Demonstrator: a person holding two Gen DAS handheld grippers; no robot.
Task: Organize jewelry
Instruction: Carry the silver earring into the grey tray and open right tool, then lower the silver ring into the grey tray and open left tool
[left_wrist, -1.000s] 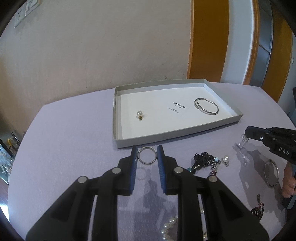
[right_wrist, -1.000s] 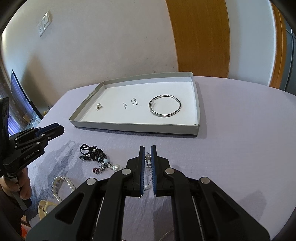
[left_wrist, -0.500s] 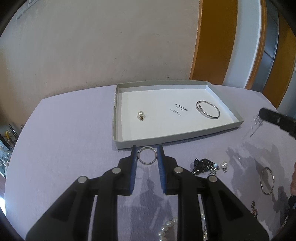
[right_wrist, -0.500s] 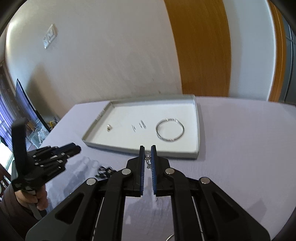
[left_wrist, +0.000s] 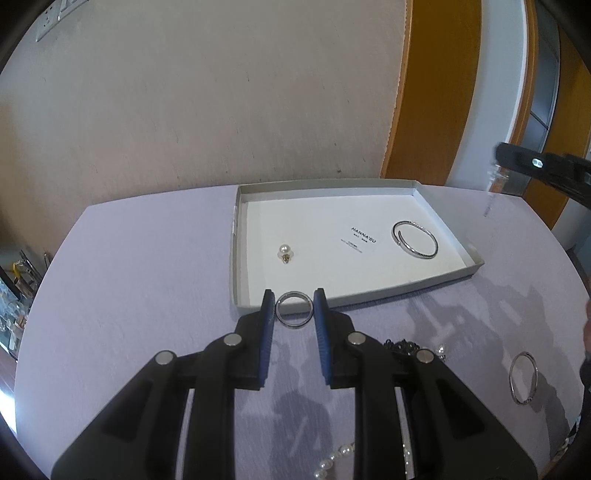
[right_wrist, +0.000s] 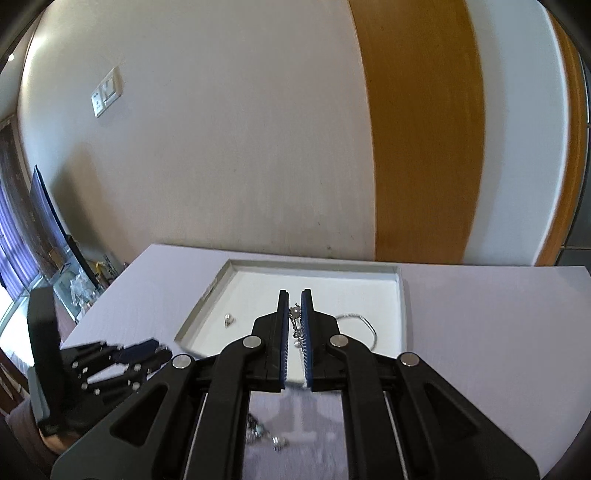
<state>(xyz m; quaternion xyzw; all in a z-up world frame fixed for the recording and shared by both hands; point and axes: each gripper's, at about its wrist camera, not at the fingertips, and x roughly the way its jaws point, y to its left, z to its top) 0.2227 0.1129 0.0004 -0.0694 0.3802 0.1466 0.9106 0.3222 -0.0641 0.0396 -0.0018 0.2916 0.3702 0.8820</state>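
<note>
Jewelry is split between the grey tray (left_wrist: 458, 236) in the middle of the left wrist view and the lilac table (left_wrist: 129, 295) below it. The left gripper (left_wrist: 294, 310) holds a silver ring (left_wrist: 294, 309) across its width between blue pads closed to a narrow gap; the ring sits just in front of the tray's near wall, so the tray floor lies straight ahead, up the frame. The right gripper (right_wrist: 294, 314) is nearly fully closed on a small dangling earring (right_wrist: 295, 325) with a pearl, whose long axis hangs downward between the pads. In the right wrist view it is framed over the tray's white floor, while in the left wrist view it shows at the upper right edge, raised well above the table, so it looks the nearer of the two to a drop.

Inside the tray lie a pearl stud (left_wrist: 285, 252) toward the left and an open bangle (left_wrist: 415, 240) toward the right, well apart, with a printed label (left_wrist: 361, 239) between them. Outside, at the lower right, lie a second bangle (left_wrist: 522, 377), a dark beaded cluster (left_wrist: 402, 347), and a pearl strand (left_wrist: 332, 459) at the bottom edge.
</note>
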